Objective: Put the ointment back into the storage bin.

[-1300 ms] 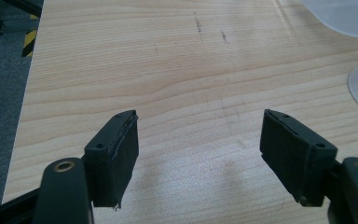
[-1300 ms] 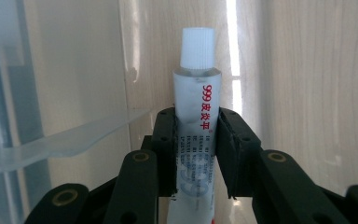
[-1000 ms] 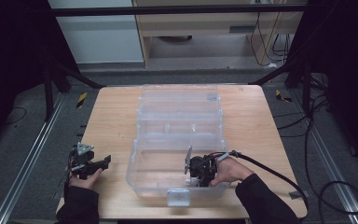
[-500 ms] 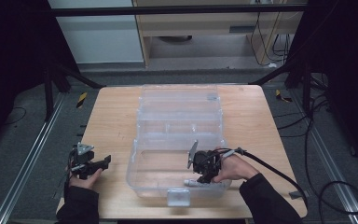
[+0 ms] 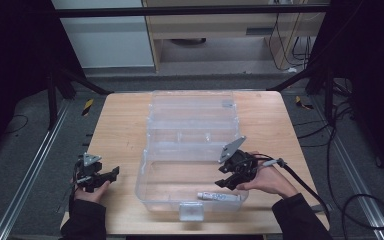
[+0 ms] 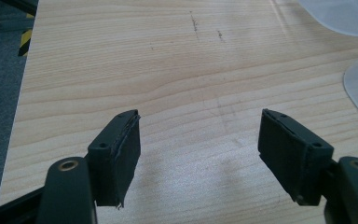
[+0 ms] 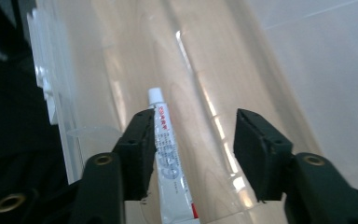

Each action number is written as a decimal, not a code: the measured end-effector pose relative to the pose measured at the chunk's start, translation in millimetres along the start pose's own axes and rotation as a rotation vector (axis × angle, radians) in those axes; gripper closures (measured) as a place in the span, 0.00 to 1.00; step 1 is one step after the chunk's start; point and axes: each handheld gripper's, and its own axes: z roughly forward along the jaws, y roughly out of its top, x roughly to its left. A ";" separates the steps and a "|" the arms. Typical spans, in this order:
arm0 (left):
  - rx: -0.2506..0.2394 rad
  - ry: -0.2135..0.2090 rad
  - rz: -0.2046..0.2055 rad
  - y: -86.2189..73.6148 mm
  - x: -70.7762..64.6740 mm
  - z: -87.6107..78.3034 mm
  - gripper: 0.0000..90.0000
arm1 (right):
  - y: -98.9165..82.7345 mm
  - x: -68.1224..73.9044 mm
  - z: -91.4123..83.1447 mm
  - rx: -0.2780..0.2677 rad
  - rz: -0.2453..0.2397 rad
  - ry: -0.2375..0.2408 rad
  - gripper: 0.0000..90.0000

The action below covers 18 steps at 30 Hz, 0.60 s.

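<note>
Right gripper (image 5: 228, 183) angled down into clear box (image 5: 150, 187), jaws apart over white tube (image 5: 219, 196) lying on box floor. Left gripper (image 5: 109, 174) low over bare surface (image 5: 120, 130), jaws apart, empty.

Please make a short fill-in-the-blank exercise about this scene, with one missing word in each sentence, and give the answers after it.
1. The white tube lies inside the clear plastic ____.
2. The left tongs hover over the bare wooden ____.
3. The jaws of the right tongs are ____, with the tube beside one jaw.
4. The box's lid is ____, folded back away from the person.

Answers: box; table; open; open
</note>
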 end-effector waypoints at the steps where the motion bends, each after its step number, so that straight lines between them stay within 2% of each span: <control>1: 0.001 0.000 0.000 0.0 -0.1 0.0 0.33 | -2.4 -0.4 -4.0 -0.025 0.017 -0.007 0.53; 3: 0.001 0.000 0.000 0.0 -0.2 0.1 0.33 | -7.4 -0.2 -11.6 -0.072 0.060 -0.025 0.48; 5: 0.002 0.001 0.000 0.0 -0.4 0.1 0.33 | -13.1 -0.3 -19.1 -0.114 0.080 -0.041 0.47; 6: 0.002 0.001 0.000 0.0 -0.4 0.1 0.33 | -13.1 -0.3 -19.1 -0.114 0.080 -0.041 0.47; 7: 0.003 0.001 0.000 0.0 -0.5 0.2 0.33 | -20.0 0.0 -27.0 -0.160 0.096 -0.062 0.44; 10: 0.003 0.002 0.001 -0.1 -0.6 0.3 0.33 | -25.4 0.6 -32.8 -0.188 0.114 -0.079 0.41; 11: 0.003 0.001 0.001 0.0 -0.6 0.2 0.33 | -33.0 0.2 -38.8 -0.221 0.142 -0.096 0.39; 13: 0.003 0.002 0.001 -0.1 -0.6 0.2 0.33 | -35.5 0.1 -40.4 -0.231 0.153 -0.102 0.38; 14: 0.003 0.002 0.001 -0.1 -0.6 0.2 0.33 | -39.0 -0.4 -42.5 -0.247 0.161 -0.118 0.37; 15: 0.003 0.002 0.001 -0.1 -0.6 0.1 0.33 | -46.6 -1.9 -46.1 -0.280 0.180 -0.162 0.32; 16: 0.003 0.003 0.002 0.0 -0.7 0.0 0.33 | -46.6 -1.9 -46.1 -0.280 0.180 -0.162 0.32; 18: 0.001 0.001 0.002 0.0 -0.7 -0.3 0.34 | -54.0 -4.3 -48.4 -0.308 0.203 -0.205 0.30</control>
